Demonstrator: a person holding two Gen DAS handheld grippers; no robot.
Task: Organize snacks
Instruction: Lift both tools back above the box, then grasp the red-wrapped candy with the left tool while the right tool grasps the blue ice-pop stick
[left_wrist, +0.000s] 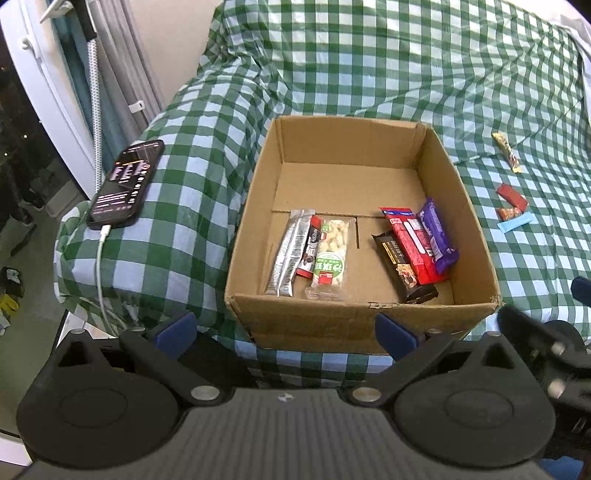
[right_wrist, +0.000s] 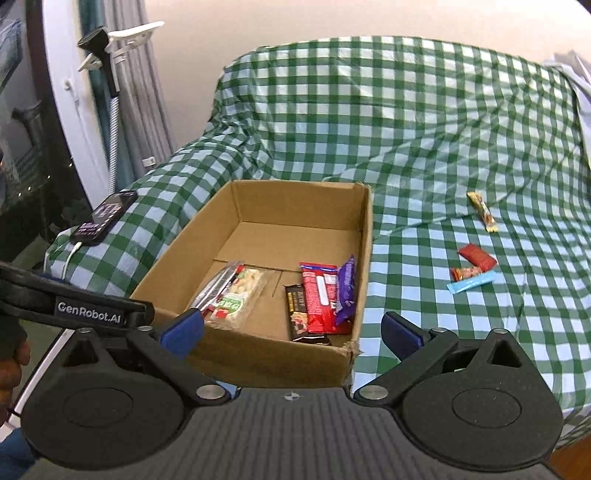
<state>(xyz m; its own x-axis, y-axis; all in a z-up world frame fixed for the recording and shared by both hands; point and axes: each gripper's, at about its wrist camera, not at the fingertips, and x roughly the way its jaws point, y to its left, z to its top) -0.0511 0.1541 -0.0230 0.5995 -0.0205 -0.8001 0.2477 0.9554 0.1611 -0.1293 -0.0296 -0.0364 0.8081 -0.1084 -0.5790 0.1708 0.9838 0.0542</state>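
An open cardboard box (left_wrist: 469, 221) (right_wrist: 365, 258) sits on a green checked cloth. Inside, on the left, lie a silver bar (left_wrist: 288, 254), a thin red-black stick and a clear peanut pack (left_wrist: 330, 254) (right_wrist: 240, 295). On the right lie a dark bar (left_wrist: 404, 267), a red bar (left_wrist: 410, 240) (right_wrist: 317, 295) and a purple bar (left_wrist: 437, 236) (right_wrist: 345, 291). Outside, to the right, lie a yellow bar (left_wrist: 508, 151) (right_wrist: 482, 211), a red pack (left_wrist: 511, 194) (right_wrist: 477, 256), a small red bar (right_wrist: 466, 273) and a blue stick (left_wrist: 515, 222) (right_wrist: 471, 281). My left gripper (left_wrist: 286, 330) and right gripper (right_wrist: 291, 330) are open and empty, in front of the box.
A phone (left_wrist: 127, 182) (right_wrist: 105, 216) on a white charging cable lies on the cloth left of the box. A window frame and curtain (left_wrist: 110, 74) stand at the far left. The cloth rises into a hump behind the box.
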